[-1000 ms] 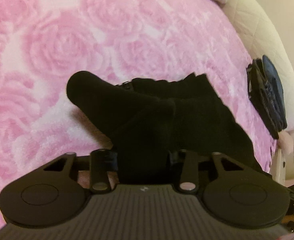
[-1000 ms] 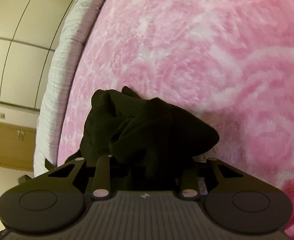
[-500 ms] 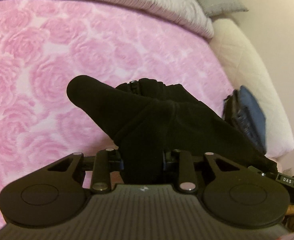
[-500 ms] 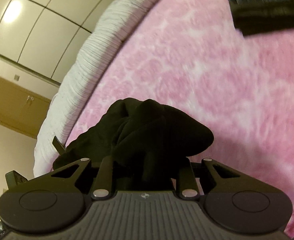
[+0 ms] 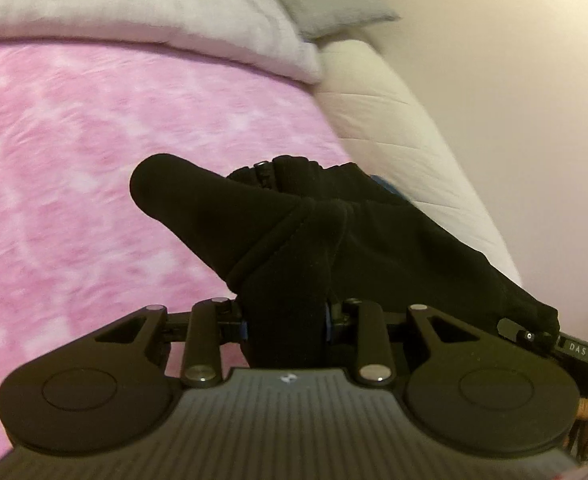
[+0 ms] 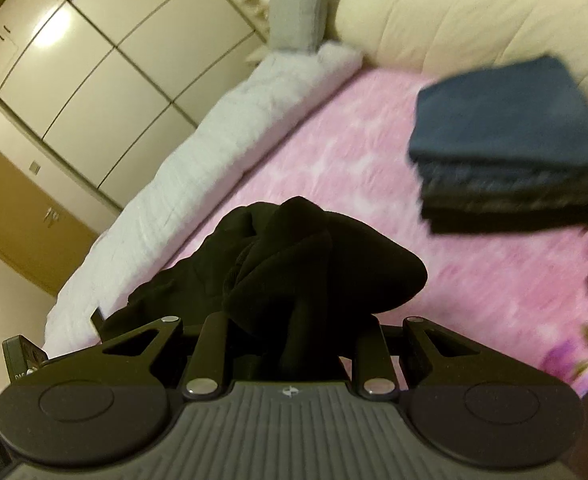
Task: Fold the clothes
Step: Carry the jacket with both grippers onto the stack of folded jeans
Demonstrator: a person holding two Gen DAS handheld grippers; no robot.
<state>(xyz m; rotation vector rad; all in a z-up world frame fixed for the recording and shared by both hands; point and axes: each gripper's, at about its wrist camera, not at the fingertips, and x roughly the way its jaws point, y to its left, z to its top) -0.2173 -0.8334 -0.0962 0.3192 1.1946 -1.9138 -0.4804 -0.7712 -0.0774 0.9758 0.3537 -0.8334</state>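
The left gripper [image 5: 285, 322] is closed tight on a bunch of the black garment [image 5: 294, 232]. The cloth fills the whole gap between its two fingers. The right gripper [image 6: 294, 340] pinches another bunch of the same black garment [image 6: 294, 264] in the same way. The garment hangs between the two grippers, up above the pink blanket [image 5: 94, 160]. One rounded fold sticks out over the blanket in each view. A zipper shows at the top of the cloth in the left view.

A stack of folded dark clothes [image 6: 510, 148] sits on the pink blanket [image 6: 334, 168], near its far edge, with a blue one on top. A white quilt [image 6: 198, 176] lies along one side of the blanket. A cream cushion [image 6: 474, 16] lies just past the stack. A grey pillow [image 5: 334, 4] rests beyond the blanket. Wardrobe doors [image 6: 94, 80] stand behind the quilt.
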